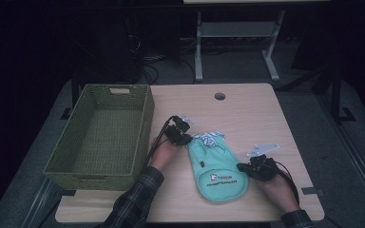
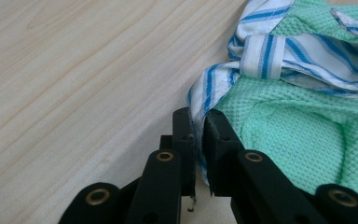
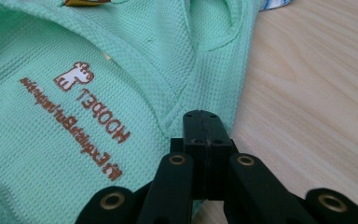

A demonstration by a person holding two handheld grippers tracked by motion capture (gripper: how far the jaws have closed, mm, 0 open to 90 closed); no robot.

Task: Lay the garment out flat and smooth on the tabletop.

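Note:
A mint-green waffle-knit pet garment (image 1: 218, 173) with brown lettering lies flat on the wooden table (image 1: 252, 114). At its far end is a knotted blue-and-white striped tie (image 1: 210, 138). My left gripper (image 1: 186, 140) is at the garment's upper left corner. In the left gripper view its jaws (image 2: 199, 119) pinch the end of the striped tie (image 2: 261, 56), beside the green cloth (image 2: 298, 126). My right gripper (image 1: 241, 167) rests at the garment's right edge. In the right gripper view its jaws (image 3: 201, 116) are pressed together at the hem of the green cloth (image 3: 74, 93), with no cloth seen between them.
A green woven basket (image 1: 142, 123) stands on the table's left side, close to my left hand. A round cable hole (image 1: 219, 96) is near the table's far edge. Bare tabletop lies beyond the garment and to its right.

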